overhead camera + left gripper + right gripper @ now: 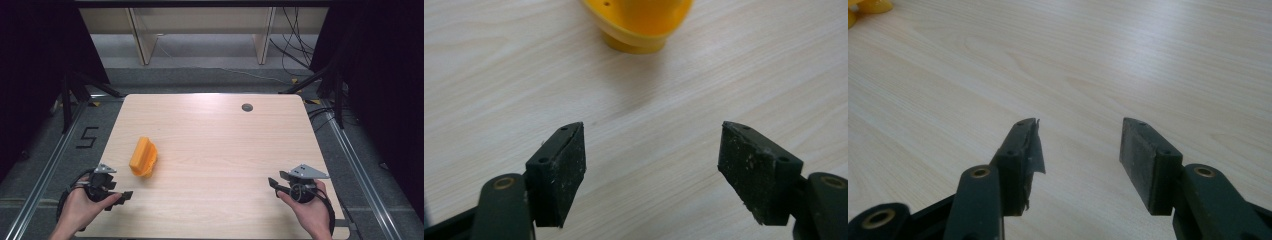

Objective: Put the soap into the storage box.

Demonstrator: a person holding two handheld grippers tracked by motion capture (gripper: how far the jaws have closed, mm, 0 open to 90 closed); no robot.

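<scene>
High view: orange plastic object (143, 157) lies on wooden table (215, 145), just ahead of left gripper (122, 196).
Left gripper: jaws wide apart, empty.
Right gripper (273, 183): jaws apart, empty, object well off.

the orange plastic object (143, 157) lies on the light wooden table (220, 145), left of centre. the left gripper (121, 196) sits just in front of it at the near-left edge, the right gripper (274, 184) well apart, near-right.
</scene>
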